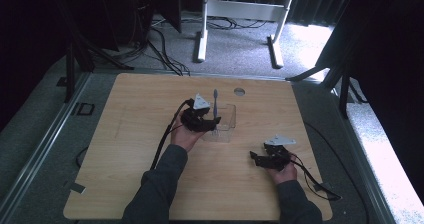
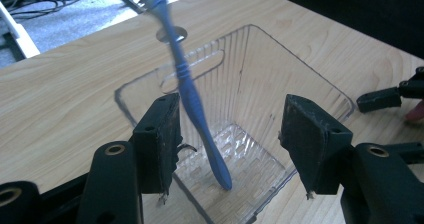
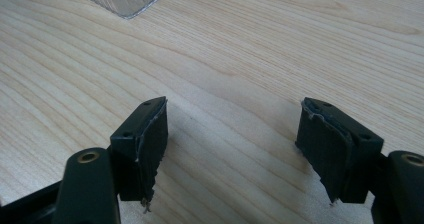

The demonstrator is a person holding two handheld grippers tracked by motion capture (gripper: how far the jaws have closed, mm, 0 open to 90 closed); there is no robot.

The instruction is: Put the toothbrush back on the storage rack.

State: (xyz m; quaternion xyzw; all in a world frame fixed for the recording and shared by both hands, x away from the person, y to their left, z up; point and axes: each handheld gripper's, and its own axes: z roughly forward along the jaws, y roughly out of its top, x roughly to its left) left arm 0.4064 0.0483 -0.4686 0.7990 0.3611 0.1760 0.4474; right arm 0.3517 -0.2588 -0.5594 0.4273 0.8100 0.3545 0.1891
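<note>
A: Toothbrush, blue, standing tilted in clear plastic bin near middle of wooden table. Handle end resting on ribbed bin floor, bristle end leaning up past rim.

B: Left gripper noted just at bin's near edge, jaws spread wide. Handle passing between them, close beside one pad; touching or just apart, not clear. Not pinched.

A: Right gripper low over bare table, well apart from bin, jaws spread, nothing between.

B: Handling estimate: light, stiff, slim; moulded ridges at mid-handle probably offering best purchase. Smooth lower handle likely slippery against flat pads. Bin thin-walled, light, apt to slide or tip if nudged.

A: Suggested hold: ridged section above rim, pads closing across flat faces, lift along lean.

B: Limits of observation: bristle head cut off at top of left gripper view, blurred. Bin walls hard to trace in high view, transparent against wood. Far bin corner only glimpsed in right gripper view. Small round insert in table beyond bin, purpose unknown.
</note>
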